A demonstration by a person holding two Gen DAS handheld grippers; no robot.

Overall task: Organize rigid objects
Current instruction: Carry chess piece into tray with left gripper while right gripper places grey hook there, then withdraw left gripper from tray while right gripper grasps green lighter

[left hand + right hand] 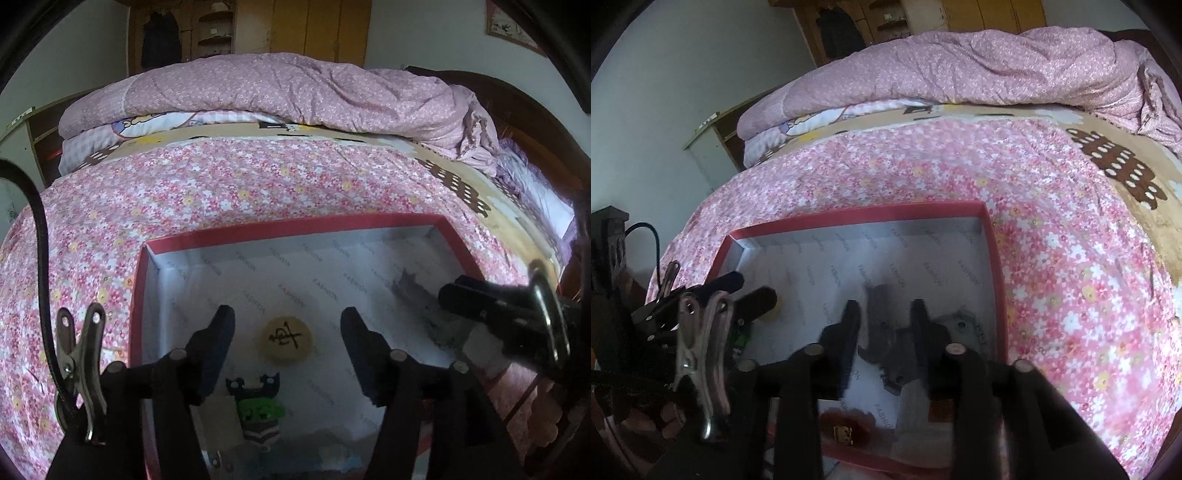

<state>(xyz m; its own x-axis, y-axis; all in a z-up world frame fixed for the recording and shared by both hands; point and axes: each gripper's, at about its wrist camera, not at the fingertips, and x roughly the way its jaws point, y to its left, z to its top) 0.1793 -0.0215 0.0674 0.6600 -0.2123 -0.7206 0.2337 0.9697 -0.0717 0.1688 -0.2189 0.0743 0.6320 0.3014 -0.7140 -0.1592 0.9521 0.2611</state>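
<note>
A red-rimmed box [295, 228] with white paper lining lies on the floral bedspread; it also shows in the right wrist view [849, 216]. Inside it a round cream chess piece [286, 338] with a black character lies between the fingers of my open, empty left gripper [288, 328]. A black and green toy figure [258, 410] lies nearer the camera. My right gripper [884, 314] is open around a dark grey flat part [886, 343] at the box's right side; whether the pads touch it is unclear. A grey metal piece [962, 326] lies beside it.
A folded pink quilt [295, 88] lies at the back of the bed. A red and gold item [846, 430] and a whitish block [912, 406] sit near the box's front edge. My right gripper's body shows at the right of the left wrist view [509, 317].
</note>
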